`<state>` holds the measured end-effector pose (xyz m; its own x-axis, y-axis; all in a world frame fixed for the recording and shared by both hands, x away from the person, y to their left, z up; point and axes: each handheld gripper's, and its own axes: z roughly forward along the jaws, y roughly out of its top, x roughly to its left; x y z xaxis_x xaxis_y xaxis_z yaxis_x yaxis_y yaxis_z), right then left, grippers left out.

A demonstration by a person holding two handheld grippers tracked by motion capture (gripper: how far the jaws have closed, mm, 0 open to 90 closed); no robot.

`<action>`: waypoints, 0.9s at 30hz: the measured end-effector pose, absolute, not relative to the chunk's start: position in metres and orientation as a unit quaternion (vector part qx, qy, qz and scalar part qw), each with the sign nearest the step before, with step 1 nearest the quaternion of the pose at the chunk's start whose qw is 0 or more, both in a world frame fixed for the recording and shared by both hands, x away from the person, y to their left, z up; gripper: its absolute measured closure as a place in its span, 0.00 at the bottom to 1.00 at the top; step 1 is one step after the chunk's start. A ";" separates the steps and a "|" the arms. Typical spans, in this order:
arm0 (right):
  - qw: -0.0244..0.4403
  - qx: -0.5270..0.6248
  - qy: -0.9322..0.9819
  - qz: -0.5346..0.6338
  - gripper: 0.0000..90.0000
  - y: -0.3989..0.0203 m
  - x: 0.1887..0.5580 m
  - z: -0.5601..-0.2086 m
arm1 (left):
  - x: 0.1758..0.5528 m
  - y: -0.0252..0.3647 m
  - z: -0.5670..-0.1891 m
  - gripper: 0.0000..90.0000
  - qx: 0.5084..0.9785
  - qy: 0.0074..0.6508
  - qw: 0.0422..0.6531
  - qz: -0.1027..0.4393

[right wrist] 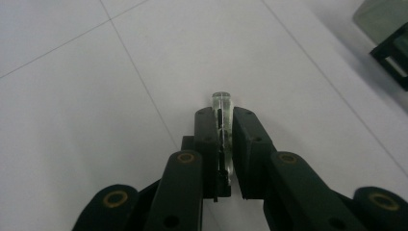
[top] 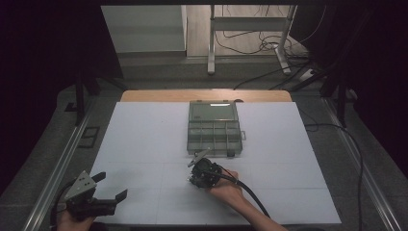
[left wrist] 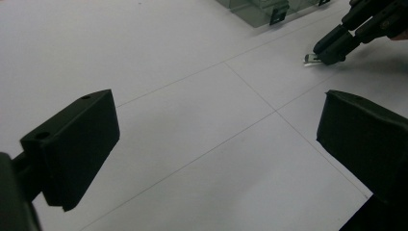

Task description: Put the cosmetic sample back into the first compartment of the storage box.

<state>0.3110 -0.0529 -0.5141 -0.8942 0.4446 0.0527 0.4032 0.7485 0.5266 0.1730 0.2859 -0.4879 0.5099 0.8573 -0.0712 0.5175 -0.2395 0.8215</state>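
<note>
While the left gripper (top: 107,188) waits near the front left corner of the table (top: 144,144), its jaws stand wide apart with nothing between them, and the left gripper view shows bare white surface past both black pads. It seems to have no part in the work at this point.

Further right, near the middle of the table and a little toward the front edge, the right gripper (top: 196,161) is closed tight on a small clear plastic piece (right wrist: 223,113). In the right gripper view the piece stands on edge between the two pads, its rounded end poking out past the tips. Seen from the left gripper view, the piece (left wrist: 311,58) lies low, at or just above the white surface; I cannot tell whether it has lifted clear.

Just behind it, toward the back edge, sits the grey compartment box (top: 213,129), its lid open and lying flat behind it. The piece is close to the box's front edge but outside it.

By my reading, the pick-up is done, or nearly so. What is left is carrying the piece to the box and setting it into a compartment; which one I cannot say.

Counted: two grippers, one clear piece, one box. Its compartments are too dim to count or to check for contents.
</note>
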 end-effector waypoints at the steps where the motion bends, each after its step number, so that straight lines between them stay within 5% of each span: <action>1: 0.041 0.222 0.934 0.276 0.90 -0.054 0.311 -0.513 | 0.173 0.286 -0.488 0.02 0.761 0.452 0.420 0.202; 27: 0.051 0.236 0.913 0.329 0.90 -0.072 0.322 -0.489 | 0.175 0.289 -0.488 0.02 0.760 0.448 0.434 0.184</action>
